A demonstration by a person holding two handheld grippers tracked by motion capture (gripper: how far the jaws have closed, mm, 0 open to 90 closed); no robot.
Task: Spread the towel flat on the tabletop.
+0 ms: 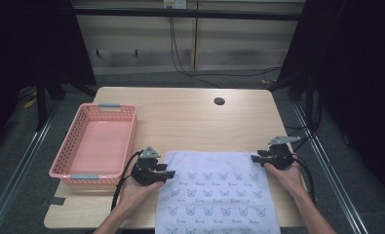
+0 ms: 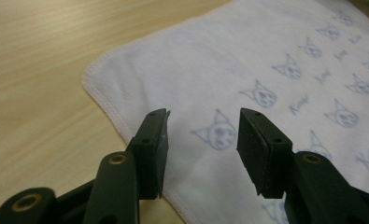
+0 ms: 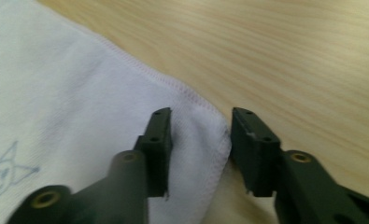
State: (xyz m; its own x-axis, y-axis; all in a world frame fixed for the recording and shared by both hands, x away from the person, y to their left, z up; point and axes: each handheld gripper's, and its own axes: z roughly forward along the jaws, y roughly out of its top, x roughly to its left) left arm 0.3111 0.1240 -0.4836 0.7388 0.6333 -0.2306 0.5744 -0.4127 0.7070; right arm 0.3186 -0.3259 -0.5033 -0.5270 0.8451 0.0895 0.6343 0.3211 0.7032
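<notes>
At the far corners of the cloth, both tongs stand parted, gripping nothing: the left tongs hover over its hem, the right tongs straddle its corner. A sound pinch takes both corners evenly (cloth lies flat on the table, beside the pink basket).

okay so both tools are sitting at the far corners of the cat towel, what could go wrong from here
The right tool straddles the towel corner with open jaws; closing now might catch only the hem, which could slip out. The left tool hovers inside the towel's edge, so it may pinch a different amount of cloth and lift unevenly. The towel's near end overhangs the table, so a tug could drag it off.
</notes>
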